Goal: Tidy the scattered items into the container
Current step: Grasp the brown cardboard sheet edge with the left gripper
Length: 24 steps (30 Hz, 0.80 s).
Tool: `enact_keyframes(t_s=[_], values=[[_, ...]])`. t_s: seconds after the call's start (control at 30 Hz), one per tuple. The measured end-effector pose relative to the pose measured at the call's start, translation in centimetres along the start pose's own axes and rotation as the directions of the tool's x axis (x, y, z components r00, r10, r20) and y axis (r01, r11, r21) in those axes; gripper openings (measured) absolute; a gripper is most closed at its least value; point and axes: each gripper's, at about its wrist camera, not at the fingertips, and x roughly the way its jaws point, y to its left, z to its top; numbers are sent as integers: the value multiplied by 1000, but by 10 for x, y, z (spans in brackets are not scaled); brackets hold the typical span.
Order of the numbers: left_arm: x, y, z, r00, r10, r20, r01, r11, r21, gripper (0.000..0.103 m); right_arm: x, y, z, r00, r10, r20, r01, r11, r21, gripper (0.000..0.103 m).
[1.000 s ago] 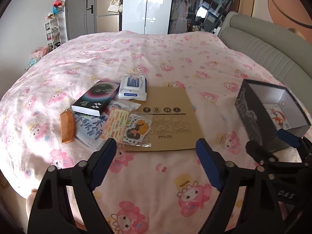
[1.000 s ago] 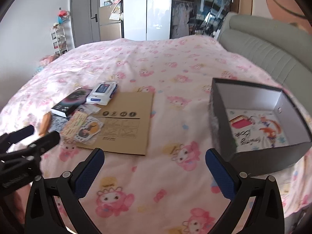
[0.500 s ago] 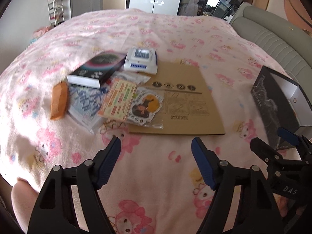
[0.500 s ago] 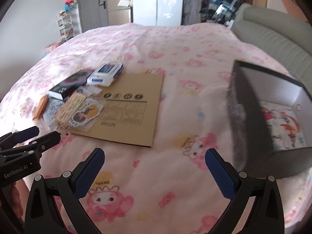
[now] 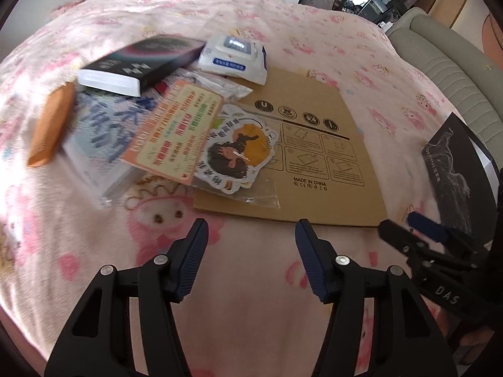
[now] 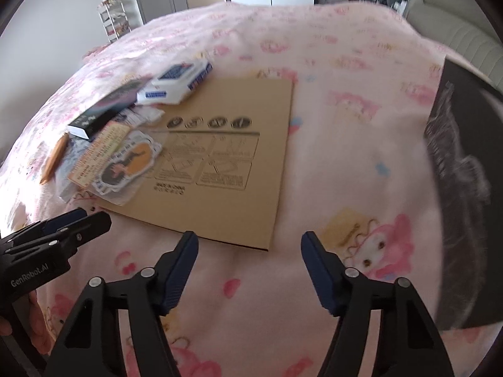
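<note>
A brown flat envelope [image 5: 317,157] lies on the pink bed. On and beside it lie a bagged cartoon sticker [image 5: 239,154], an orange card [image 5: 179,128], a black box [image 5: 141,62], a white wipes pack [image 5: 235,55], an orange comb [image 5: 52,125] and a blue-printed packet [image 5: 100,132]. The dark container box [image 5: 456,172] stands at the right; it also shows in the right wrist view [image 6: 462,188]. My left gripper [image 5: 251,260] is open and empty, just short of the envelope's near edge. My right gripper [image 6: 248,270] is open and empty, near the envelope's [image 6: 226,157] near right corner.
A grey padded headboard [image 5: 456,66] curves along the right of the bed. Wardrobes and a small shelf rack [image 6: 114,22] stand beyond the far side. The pink blanket [image 5: 251,314] falls away at the near and left edges.
Both grippers have moved forward and down toward the envelope and the pile. The items look larger and closer. Both stay open and empty.
</note>
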Motion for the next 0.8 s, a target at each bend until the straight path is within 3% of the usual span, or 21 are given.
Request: enact_keyframes(t_s=[0.1,0.17,0.57,0.8], values=[[14,-1,1,999,-21,-24,20,1000,-20,51,13,-4,4,999,33,-30,-32,999,20,49],[19,0,1,999,-29,-23,28,999,-29,50,21,-6,8,997,60,-45,-59,998,38,47],[30,3,1,995,-81,-65,75,994,-80,50,40,-14,17,995,79,-62,-74,994,83,46],[45,17,16,988,-146,-55,131,967,-221,61,41,-13,20,993,95,-68,-88,992,93,48]])
